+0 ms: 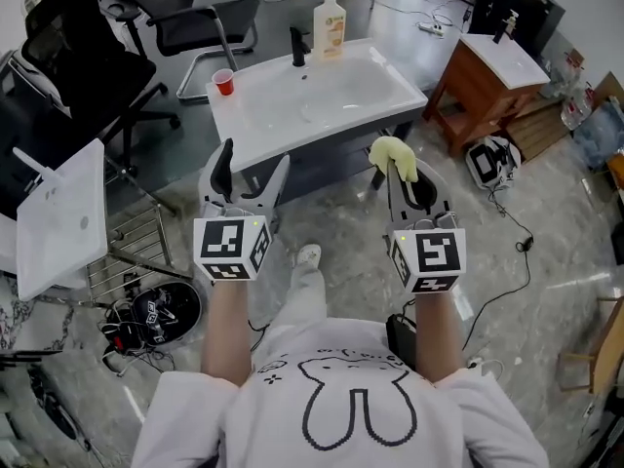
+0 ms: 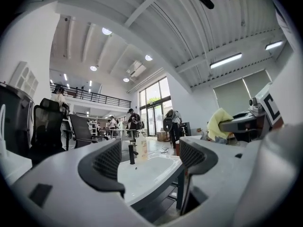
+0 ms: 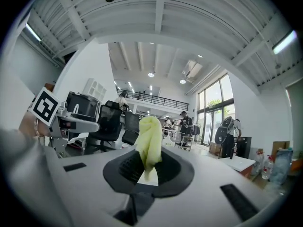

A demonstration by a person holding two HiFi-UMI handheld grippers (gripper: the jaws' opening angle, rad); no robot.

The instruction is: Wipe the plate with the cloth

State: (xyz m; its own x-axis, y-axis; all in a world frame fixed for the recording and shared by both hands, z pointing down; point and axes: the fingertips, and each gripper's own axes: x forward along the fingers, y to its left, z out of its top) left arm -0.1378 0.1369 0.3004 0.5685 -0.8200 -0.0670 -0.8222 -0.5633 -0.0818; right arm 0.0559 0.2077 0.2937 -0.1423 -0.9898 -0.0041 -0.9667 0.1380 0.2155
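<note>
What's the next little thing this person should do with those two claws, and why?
Probably carry both forward over the sink. The right gripper is shut on the yellow cloth, the left gripper is open and empty, and both hang short of its near edge. I can't make out a plate.

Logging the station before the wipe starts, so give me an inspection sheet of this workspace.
Surface: white sink basin, bowl bare.
Job's things: yellow cloth in right claw; plate: nothing seen.
Clutter: red cup on the basin's left corner, soap pump bottle and black tap at the back rim.
Grippers: left claw open, empty; right claw shut on yellow cloth.
Cables: black cable loose on the floor, right.
Surroundings: black office chairs, wooden cabinet.
</note>
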